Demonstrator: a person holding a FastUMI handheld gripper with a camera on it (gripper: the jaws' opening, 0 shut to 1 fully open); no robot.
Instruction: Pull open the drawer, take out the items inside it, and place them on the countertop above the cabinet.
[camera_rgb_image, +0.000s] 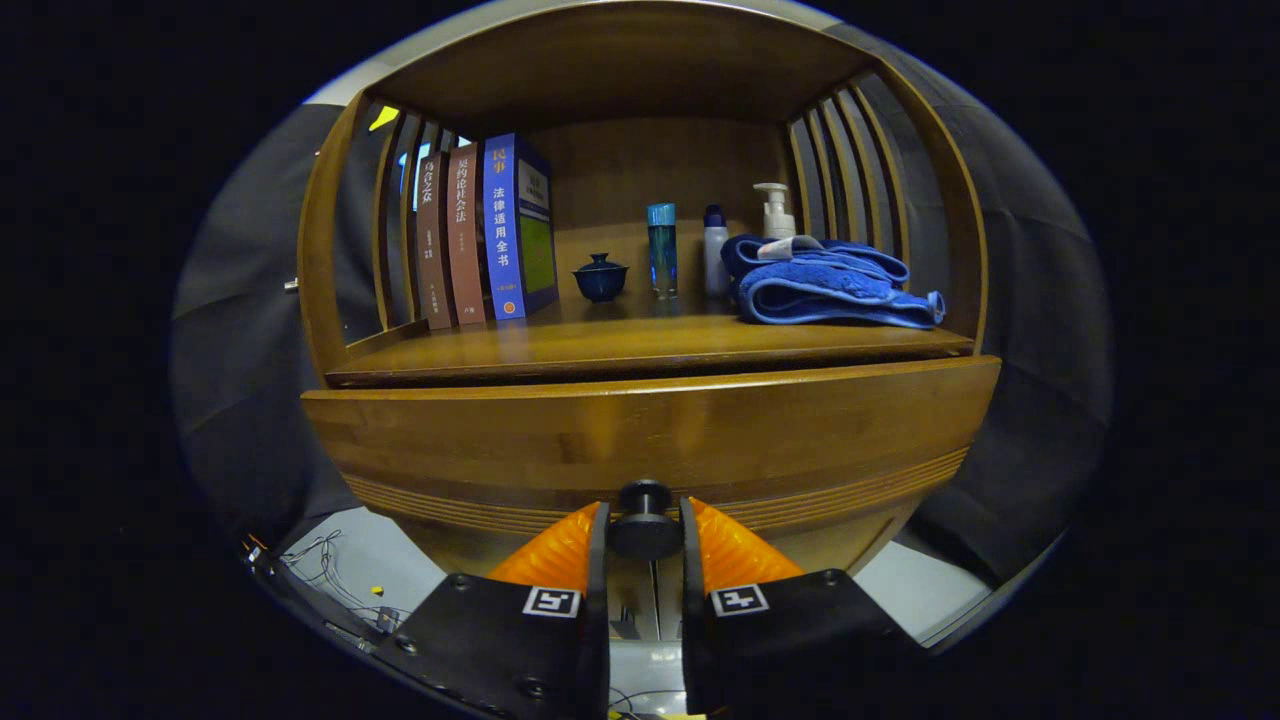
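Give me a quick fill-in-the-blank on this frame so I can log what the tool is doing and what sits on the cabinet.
1. The tool has its fingers closed on the drawer's dark ____.
2. The drawer is not yet pulled ____.
3. On the countertop, the folded towel is ____ in colour.
4. The number of books standing beside the small lidded cup is ____.

Missing words: knob; open; blue; three

Cabinet warm brown wood w/ fine grooved bands low on drawer front; knob black. Books: two brown, one blue. Towel blue, lidded cup dark blue, pump bottle white.
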